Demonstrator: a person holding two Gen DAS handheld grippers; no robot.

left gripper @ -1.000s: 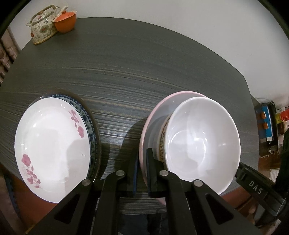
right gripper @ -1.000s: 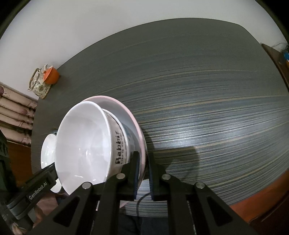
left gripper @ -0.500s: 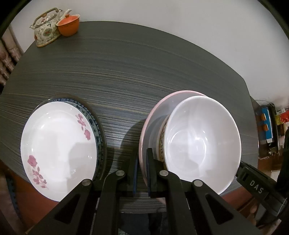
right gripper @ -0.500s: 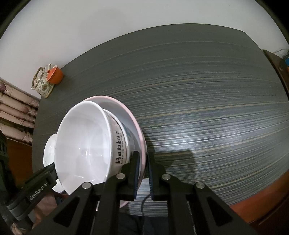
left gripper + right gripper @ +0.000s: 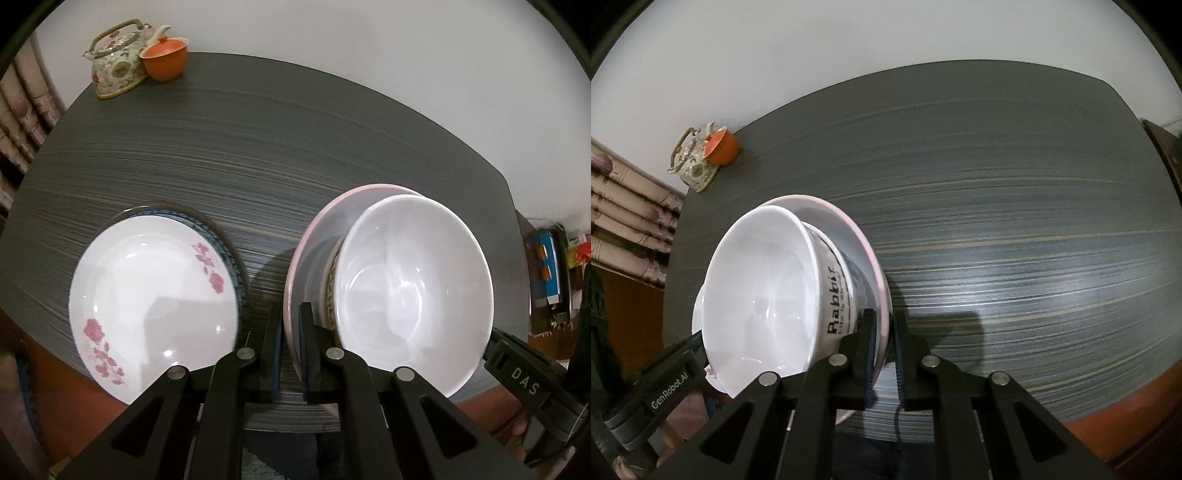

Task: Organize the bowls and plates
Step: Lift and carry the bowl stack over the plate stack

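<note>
A pink plate (image 5: 314,240) carries a stack of bowls, the top one a white bowl (image 5: 413,288) marked "Rabbit" (image 5: 768,295). My left gripper (image 5: 290,354) is shut on the plate's left rim. My right gripper (image 5: 884,354) is shut on the pink plate's (image 5: 871,266) right rim. Both hold the plate above the dark table (image 5: 258,147). A white plate with pink flowers (image 5: 151,295) lies on a blue-rimmed plate (image 5: 229,254) at the table's front left.
A floral teapot (image 5: 114,59) and an orange cup (image 5: 164,62) stand at the table's far left corner, also in the right wrist view (image 5: 698,162). The wall is behind the table. Clutter sits beyond the table's right edge (image 5: 550,269).
Both grippers have carried the pink plate with its bowls to the left and forward. The flowered plate stack and the teapot now appear closer.
</note>
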